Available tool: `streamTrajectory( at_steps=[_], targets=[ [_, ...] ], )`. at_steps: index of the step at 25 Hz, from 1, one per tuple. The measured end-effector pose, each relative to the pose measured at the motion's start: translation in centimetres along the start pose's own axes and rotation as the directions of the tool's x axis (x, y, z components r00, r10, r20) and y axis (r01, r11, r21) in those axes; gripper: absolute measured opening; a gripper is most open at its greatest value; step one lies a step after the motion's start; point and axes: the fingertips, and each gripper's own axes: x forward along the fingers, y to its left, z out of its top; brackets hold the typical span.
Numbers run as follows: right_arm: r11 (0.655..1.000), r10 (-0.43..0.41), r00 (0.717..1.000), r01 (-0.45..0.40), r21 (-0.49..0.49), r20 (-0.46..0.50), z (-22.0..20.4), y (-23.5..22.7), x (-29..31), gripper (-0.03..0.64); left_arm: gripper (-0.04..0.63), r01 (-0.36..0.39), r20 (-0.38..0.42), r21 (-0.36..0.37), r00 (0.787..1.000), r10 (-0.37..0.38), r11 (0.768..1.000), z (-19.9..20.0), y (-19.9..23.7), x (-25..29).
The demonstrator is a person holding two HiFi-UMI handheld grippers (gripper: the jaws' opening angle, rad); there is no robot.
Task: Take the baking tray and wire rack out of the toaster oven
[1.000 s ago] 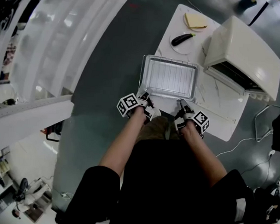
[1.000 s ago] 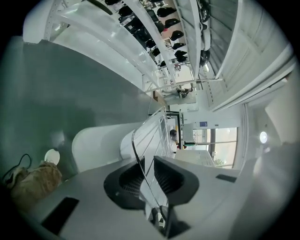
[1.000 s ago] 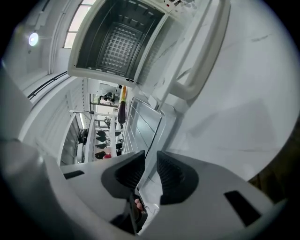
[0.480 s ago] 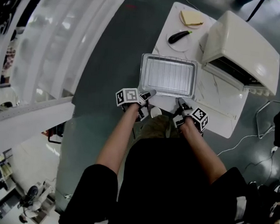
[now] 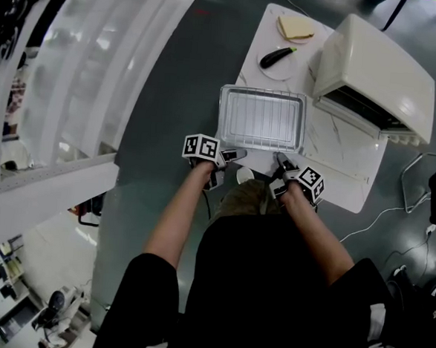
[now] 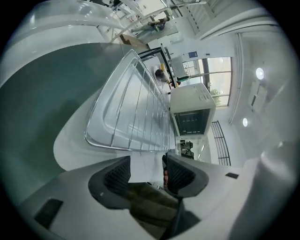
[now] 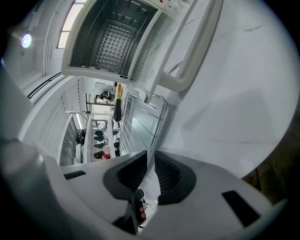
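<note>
Baking tray, wire rack inside, on the table left of the toaster oven: my left gripper has just opened wide, empty, off the near-left corner; my right gripper, jaws just narrowing, seemingly pinches the near rim, so removal looks finished.

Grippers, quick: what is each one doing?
Left gripper: just opened, nothing between its jaws.
Right gripper: just closed further, gripping the tray edge.

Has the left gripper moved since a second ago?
Yes. The left gripper has backed off the baking tray, toward the person; its jaws have just been opening, nothing between them.
</note>
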Motion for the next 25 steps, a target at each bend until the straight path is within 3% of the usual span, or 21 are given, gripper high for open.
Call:
streamTrajectory(
  at_steps=[7,11,15,18,20,23,25],
  targets=[
    [0.999,0.005,1.000,-0.005,-0.033,-0.015,-0.2,0.7,-0.1,0.066,0.234,0.021,0.058,-0.062,0.998,-0.018,0.998,0.1,0.3,-0.1],
    [0.987,0.026,0.998,-0.033,-0.157,-0.049,-0.6,2.9,-1.1,0.066,0.233,0.079,0.101,-0.060,0.992,-0.072,0.995,0.1,-0.9,-0.9],
    [0.928,0.070,0.995,-0.092,-0.362,-0.075,-0.3,7.2,-4.6,0.066,0.233,0.192,0.180,-0.017,0.966,-0.185,0.981,-0.5,-4.9,-2.6],
    [0.850,0.100,0.995,-0.074,-0.521,0.021,2.1,10.3,-9.5,0.047,0.230,0.200,0.220,0.107,0.951,-0.219,0.974,-1.9,-8.1,-3.4],
    [0.791,0.124,0.986,-0.030,-0.611,0.112,4.3,11.9,-13.4,0.035,0.176,0.194,0.307,0.213,0.917,-0.254,0.958,-2.2,-11.0,-4.6],
    [0.699,0.174,0.963,0.025,-0.715,0.204,7.4,14.1,-19.1,0.032,0.086,0.167,0.464,0.350,0.824,-0.325,0.922,-2.4,-16.4,-6.8],
    [0.637,0.210,0.945,0.062,-0.768,0.251,9.3,15.4,-23.0,0.028,0.055,0.077,0.538,0.438,0.775,-0.330,0.896,-3.1,-19.9,-7.6]
  ],
)
